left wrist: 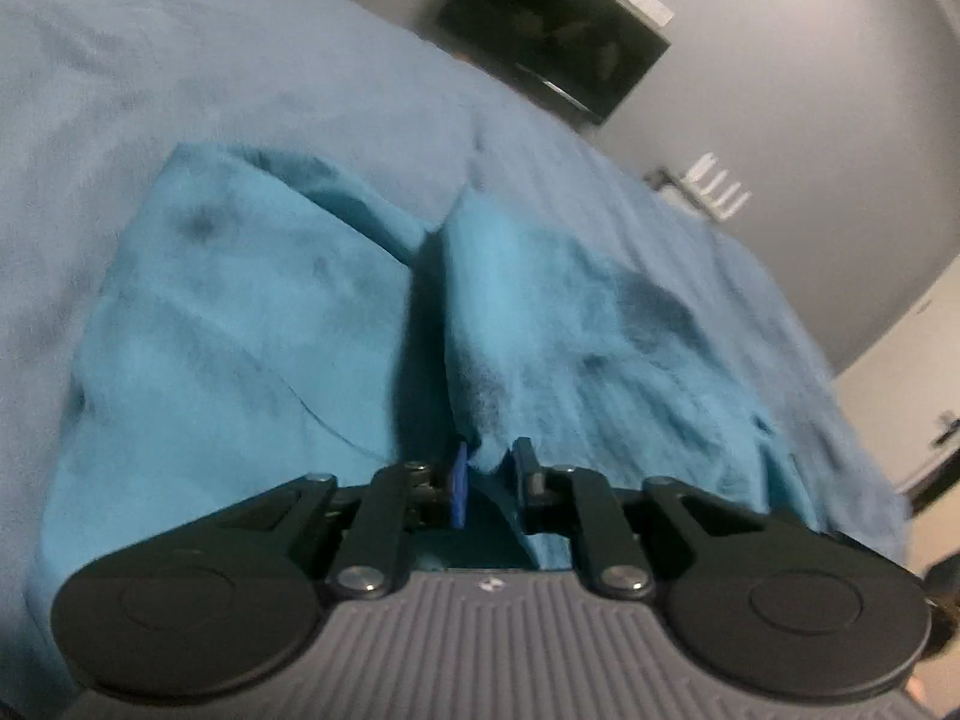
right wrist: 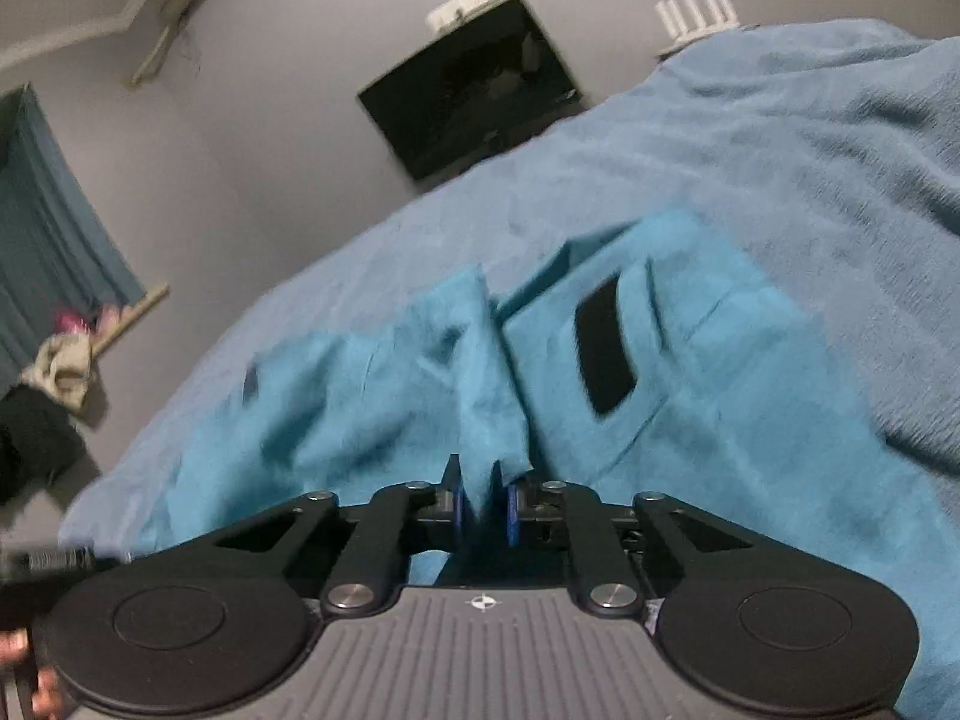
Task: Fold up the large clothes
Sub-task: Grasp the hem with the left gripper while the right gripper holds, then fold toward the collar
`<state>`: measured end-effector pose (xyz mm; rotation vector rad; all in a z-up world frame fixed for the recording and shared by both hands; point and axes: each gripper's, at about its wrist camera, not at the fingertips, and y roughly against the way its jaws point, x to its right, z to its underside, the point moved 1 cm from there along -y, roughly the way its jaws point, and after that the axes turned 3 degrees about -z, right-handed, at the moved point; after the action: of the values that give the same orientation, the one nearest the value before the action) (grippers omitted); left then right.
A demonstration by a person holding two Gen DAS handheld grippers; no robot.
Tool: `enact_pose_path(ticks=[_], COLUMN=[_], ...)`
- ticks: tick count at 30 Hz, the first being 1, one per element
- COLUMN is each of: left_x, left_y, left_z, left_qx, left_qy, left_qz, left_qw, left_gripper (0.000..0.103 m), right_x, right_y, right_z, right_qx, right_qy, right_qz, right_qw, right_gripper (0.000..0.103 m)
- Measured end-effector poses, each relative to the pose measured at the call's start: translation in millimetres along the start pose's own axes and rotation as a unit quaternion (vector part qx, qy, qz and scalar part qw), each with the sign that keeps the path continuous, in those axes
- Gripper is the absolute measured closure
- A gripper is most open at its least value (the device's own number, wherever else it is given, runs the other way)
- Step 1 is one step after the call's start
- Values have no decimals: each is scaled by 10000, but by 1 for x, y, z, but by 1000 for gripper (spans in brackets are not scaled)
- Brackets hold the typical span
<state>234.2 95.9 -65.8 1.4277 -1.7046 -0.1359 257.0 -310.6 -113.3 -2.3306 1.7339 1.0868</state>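
Teal garment (left wrist: 252,312) is lying rumpled on the pale blue bedspread (left wrist: 180,60), spread across the near part of the bed. Both grippers are pinching it. The left gripper (left wrist: 489,474) is clamping a raised ridge of the teal cloth between its blue pads; fabric is tenting up from the jaws. The right gripper (right wrist: 483,498) is clenching another fold of the same garment (right wrist: 720,372), pads nearly together with cloth bunched between them. In the right wrist view a dark rectangular patch (right wrist: 603,351) is showing on the garment, maybe a label or pocket; too blurred to tell.

Handling judgement: soft, limp, fuzzy-looking fabric, light, not slippery, not fragile. It is going to drape and sag between the two grips, so the holds likely need to stay well apart to keep an edge taut. Best to be taking it at hems or corners, not mid-panel, or the layers could bunch. Whether the present pinches are on an edge or mid-cloth, cannot tell. Risk: catching the bedspread along with it.

Wall-mounted dark screen (right wrist: 474,90) is behind the bed.
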Motion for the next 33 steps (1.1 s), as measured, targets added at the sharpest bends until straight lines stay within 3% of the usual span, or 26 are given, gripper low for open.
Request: enact_pose_path(ticks=[3,6,9,12,14,16,17,20,21,26,31,33], left_x=[15,35,37,34,36,44,49,75,85,130,116,105], left_y=[8,0,-23,-21,-9,6,15,20,17,-23,-73,-85], left_z=[5,13,22,22,16,10,10,8,8,28,54,61], left_qx=[34,9,-130,-109,81,450,619,855,835,591,-110,-137], left_qy=[-478,-1312,-1891,-1789,-1636,-1643,-1706,-1958,-2062,-2696,-3052,-3129], left_qz=[49,-408,-970,-971,-1029,-1080,-1026,-604,-455,97,-479,-565], left_qw=[9988,9905,9771,9790,9811,9794,9780,9751,9739,9611,9510,9480], left_gripper=[95,95,95,94,87,80,70,49,46,45,45,44], right_x=[0,-2,-4,-17,-29,-39,-42,-56,-60,-72,-61,-54], right_y=[6,0,-11,-5,6,17,21,24,20,6,-29,-37], right_z=[-10,-9,0,-1,-4,-8,-12,-12,-11,4,22,27], right_qx=[250,80,-279,-128,193,532,650,850,816,505,-317,-444], right_qy=[34,158,357,715,1091,1402,1495,1732,1872,2391,2558,2509], right_qz=[102,332,613,733,879,946,909,534,462,361,695,766], right_qw=[9996,9993,9971,9947,9899,9841,9824,9798,9778,9690,9637,9640], right_gripper=[94,92,84,66,48,48,47,47,47,53,68,70])
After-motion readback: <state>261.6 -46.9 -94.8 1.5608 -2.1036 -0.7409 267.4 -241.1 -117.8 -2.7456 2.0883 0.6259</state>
